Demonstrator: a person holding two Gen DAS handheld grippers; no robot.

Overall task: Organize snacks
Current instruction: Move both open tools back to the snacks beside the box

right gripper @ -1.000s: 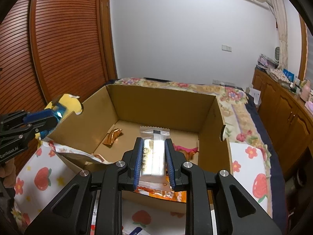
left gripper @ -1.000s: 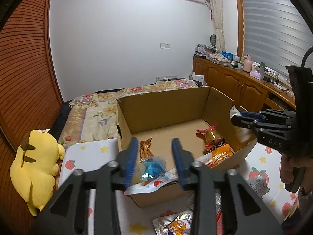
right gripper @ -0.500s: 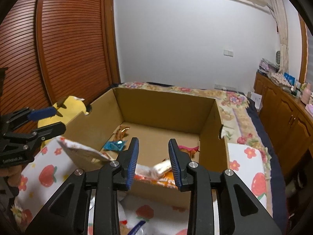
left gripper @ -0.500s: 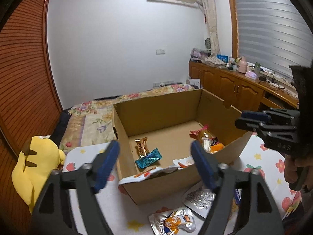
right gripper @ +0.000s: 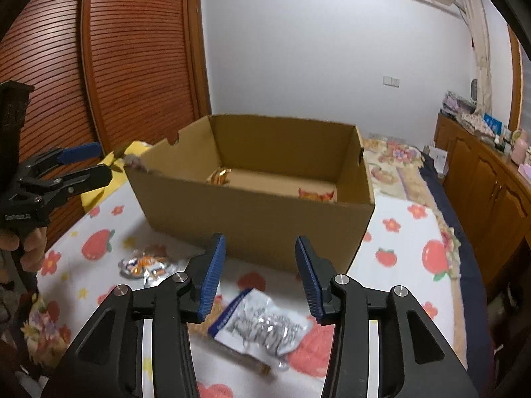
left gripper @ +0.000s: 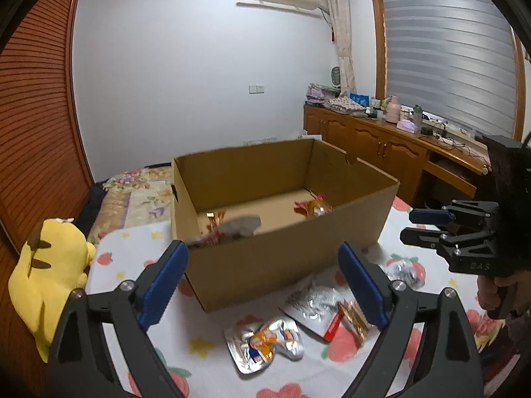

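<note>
Both grippers empty, jaws opening: left gripper wide, right gripper partway. Silver snack packet lies on the table's near edge before the cardboard box, directly below right gripper; long axis slants left-right.

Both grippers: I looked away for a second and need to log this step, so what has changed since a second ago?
Both let go. The left gripper dropped its blue packet and the right gripper its clear-wrapped bar into the cardboard box; both then pulled back toward the near side, fingers opening with nothing between them. The box stayed put, and the foil packets remain on the tablecloth.
</note>
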